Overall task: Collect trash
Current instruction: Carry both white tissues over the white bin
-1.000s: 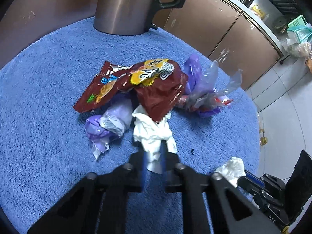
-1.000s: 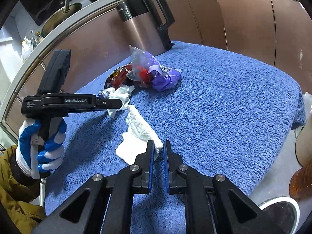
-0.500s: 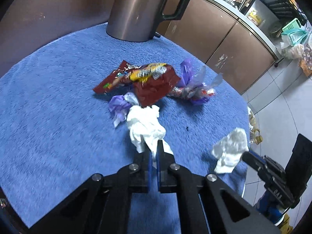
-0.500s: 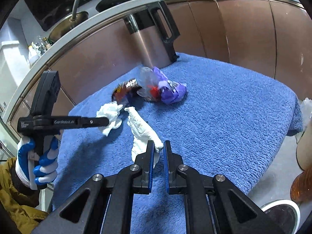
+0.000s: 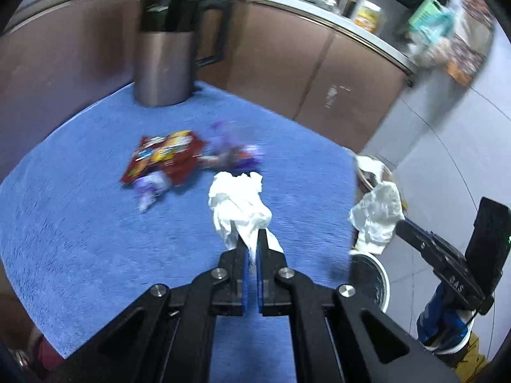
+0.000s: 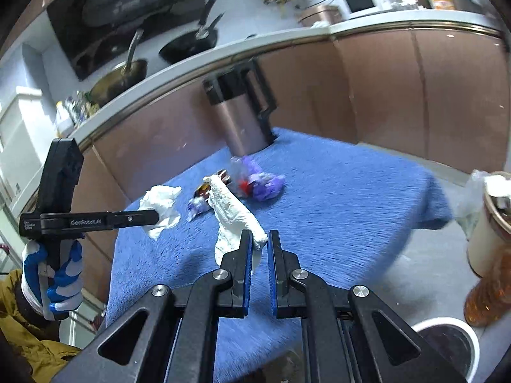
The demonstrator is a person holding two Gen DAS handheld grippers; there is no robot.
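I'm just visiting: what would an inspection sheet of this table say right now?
Surface: blue fluffy cloth, covers the table.
Job's things: red snack wrapper and purple wrappers lie in a heap; white-rimmed bin on the floor.
Clutter: metal kettle at the far edge.
Grippers: left gripper shut on white tissue; right gripper shut on second tissue; both tissues held off the cloth.
Cables: nothing seen.
Surroundings: brown cabinets, pans on the counter.
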